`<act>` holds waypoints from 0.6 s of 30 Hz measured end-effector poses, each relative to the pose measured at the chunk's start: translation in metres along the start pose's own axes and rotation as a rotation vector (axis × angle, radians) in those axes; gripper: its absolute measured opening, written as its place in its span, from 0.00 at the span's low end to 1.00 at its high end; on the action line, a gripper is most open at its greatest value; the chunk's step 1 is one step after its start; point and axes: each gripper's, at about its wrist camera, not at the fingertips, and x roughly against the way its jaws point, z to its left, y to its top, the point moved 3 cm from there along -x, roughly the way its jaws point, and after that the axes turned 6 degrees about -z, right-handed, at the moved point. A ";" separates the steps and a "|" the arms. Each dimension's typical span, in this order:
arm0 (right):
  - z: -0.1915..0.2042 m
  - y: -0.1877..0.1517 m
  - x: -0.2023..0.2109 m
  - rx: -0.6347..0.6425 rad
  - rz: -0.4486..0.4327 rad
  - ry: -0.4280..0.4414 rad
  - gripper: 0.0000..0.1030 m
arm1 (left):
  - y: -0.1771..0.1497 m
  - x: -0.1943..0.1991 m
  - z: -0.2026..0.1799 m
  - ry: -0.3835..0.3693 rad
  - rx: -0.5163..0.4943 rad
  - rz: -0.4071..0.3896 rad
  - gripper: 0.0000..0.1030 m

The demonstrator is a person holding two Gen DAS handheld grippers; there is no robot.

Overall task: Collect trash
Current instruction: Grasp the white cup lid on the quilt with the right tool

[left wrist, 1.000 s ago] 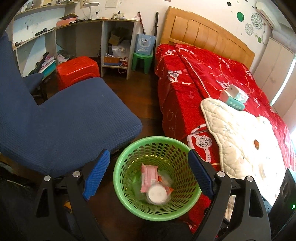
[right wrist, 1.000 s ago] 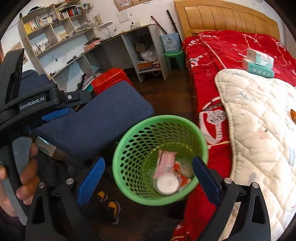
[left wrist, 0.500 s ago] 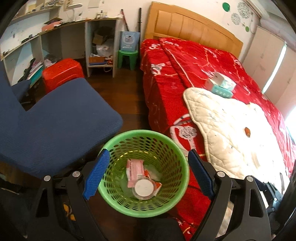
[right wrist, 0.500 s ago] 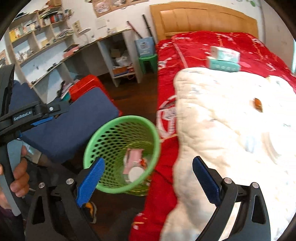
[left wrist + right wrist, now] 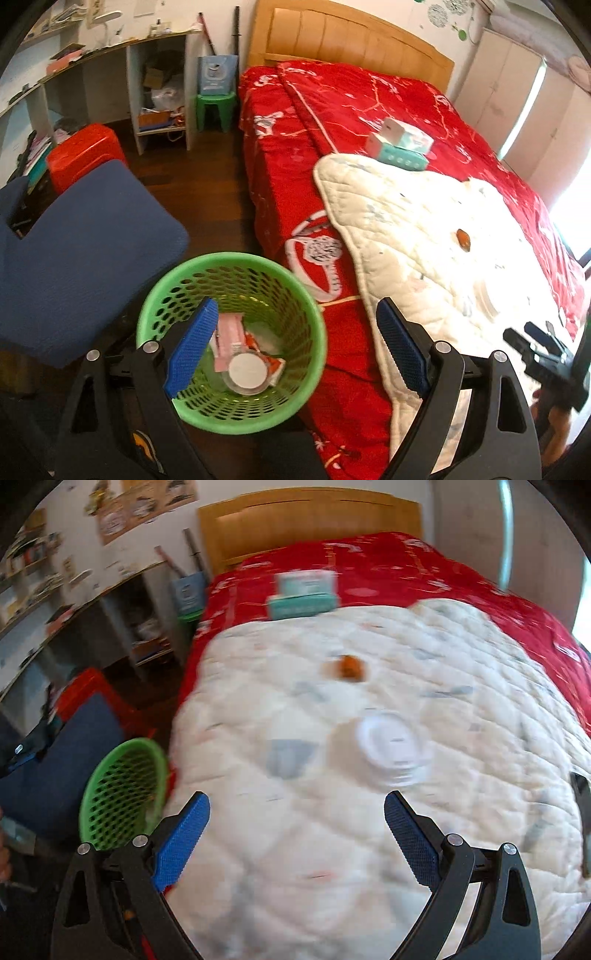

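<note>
1. While I hold the left gripper (image 5: 293,347) over the green perforated plastic wastebasket (image 5: 314,317), its jaws stand wide apart with nothing between them; I judge it waits there because its load is already dropped.
2. That wastebasket stands on the dark wooden floor (image 5: 207,199), between the blue upholstered chair seat (image 5: 81,258) and the side of the bed with the red patterned blanket (image 5: 332,110), close enough to serve trash taken off the bed.
3. Inside lie a pink wrapper (image 5: 229,332), a round white-lidded clear cup (image 5: 246,372) and an orange-and-white scrap; the bottom is not covered.
4. My right gripper (image 5: 297,821) points over the white quilted pad (image 5: 258,849) spread on the bed, jaws equally apart and empty.
5. Ahead of it, resting on the pad, sits a round white plastic lid (image 5: 393,749), which I take as the next piece; further off lies a small orange-brown scrap (image 5: 349,667). Motion blur hides detail.
6. Two stacked tissue packs (image 5: 304,594) sit by the pad's far edge; probably not trash.
</note>
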 end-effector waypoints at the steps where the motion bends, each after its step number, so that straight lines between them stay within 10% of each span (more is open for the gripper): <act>1: -0.010 0.002 -0.002 -0.017 0.001 -0.014 0.90 | 0.001 -0.003 -0.004 -0.008 -0.004 0.004 0.84; 18: -0.063 0.019 -0.072 -0.087 0.083 -0.069 0.90 | 0.015 -0.050 -0.077 -0.081 -0.092 0.064 0.84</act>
